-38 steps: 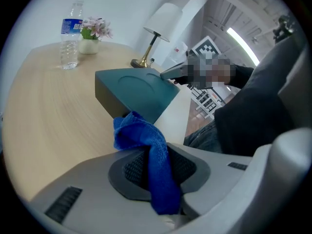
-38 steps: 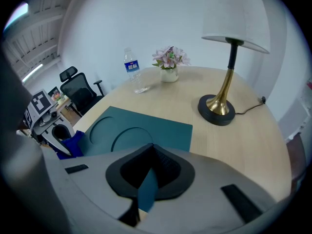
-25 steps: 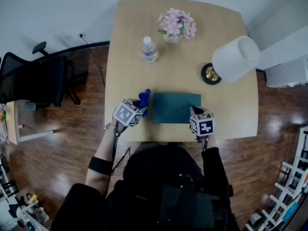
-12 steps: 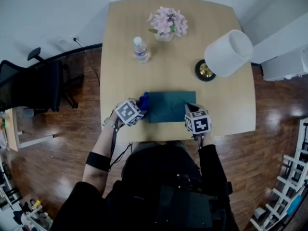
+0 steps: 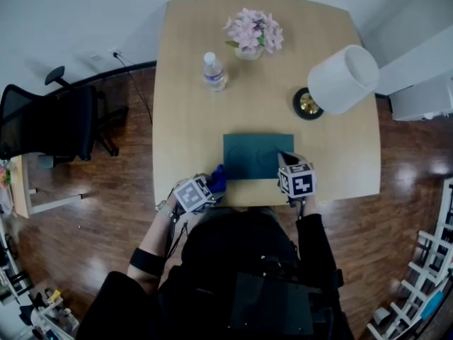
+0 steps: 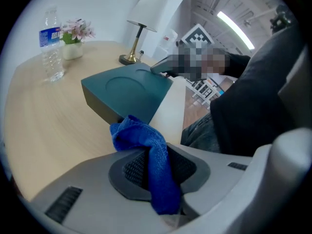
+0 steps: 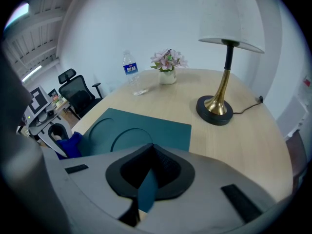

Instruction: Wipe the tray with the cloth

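Observation:
A flat dark teal tray (image 5: 256, 155) lies on the wooden table (image 5: 191, 119) near its front edge; it also shows in the left gripper view (image 6: 127, 87) and the right gripper view (image 7: 146, 128). My right gripper (image 5: 289, 164) is shut on the tray's near right edge, and a strip of teal shows between its jaws (image 7: 148, 182). A crumpled blue cloth (image 5: 216, 178) is pinched in my left gripper (image 5: 207, 188), at the table's front edge just off the tray's near left corner. The cloth (image 6: 146, 147) hangs bunched between the jaws (image 6: 156, 165), apart from the tray.
A water bottle (image 5: 215, 72), a vase of pink flowers (image 5: 255, 34) and a lamp with a white shade (image 5: 344, 81) and brass base (image 5: 308, 107) stand on the far half of the table. A black office chair (image 5: 53, 122) is on the floor to the left.
My left gripper has drawn the cloth back from the tray's left side toward me, down to the table's front edge. The right gripper has kept its hold on the tray.

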Available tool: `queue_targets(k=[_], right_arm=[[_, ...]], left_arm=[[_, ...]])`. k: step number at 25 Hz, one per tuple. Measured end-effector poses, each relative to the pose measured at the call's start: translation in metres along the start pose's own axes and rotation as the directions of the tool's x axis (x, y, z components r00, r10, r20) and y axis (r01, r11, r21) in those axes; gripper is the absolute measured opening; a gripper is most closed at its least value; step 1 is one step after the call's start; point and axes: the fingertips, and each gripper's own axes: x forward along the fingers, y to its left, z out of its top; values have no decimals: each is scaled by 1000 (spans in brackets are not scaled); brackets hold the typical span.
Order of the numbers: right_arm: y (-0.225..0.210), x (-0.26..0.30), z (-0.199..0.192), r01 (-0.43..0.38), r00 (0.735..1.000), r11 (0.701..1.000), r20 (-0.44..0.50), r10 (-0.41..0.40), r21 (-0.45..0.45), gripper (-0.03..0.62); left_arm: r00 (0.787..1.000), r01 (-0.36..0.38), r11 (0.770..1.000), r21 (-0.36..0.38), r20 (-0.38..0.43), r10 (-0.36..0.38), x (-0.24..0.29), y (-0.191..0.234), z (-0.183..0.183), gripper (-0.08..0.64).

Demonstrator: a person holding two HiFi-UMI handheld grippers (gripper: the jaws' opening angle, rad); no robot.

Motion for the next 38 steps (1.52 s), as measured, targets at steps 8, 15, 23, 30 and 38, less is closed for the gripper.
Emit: queue_targets(k=[8,15,23,30,38], right_arm=[[2,1,1,13,1000,1000,0,-13,-11,8],[8,3,2,-26,1000,1000,-15,26,8,8],[-8,-64,-24,74,997,995,24,-76,64,6],[11,-59,-106,12,997,976,-78,6,219,6],[10,-32,-107,-10,997,962,-72,31,273,6]], left_arm=[[999,19,999,-30,33,-18,-19,-6,-9,97],[975,-177,981,-78,122,185,-70,74,29,97],[936,-333,941,58,145,322,-76,147,125,97],[968,-251,948,194,44,247,-35,161,153,97],[977,-201,957,209,-20,210,-20,158,143,96]])
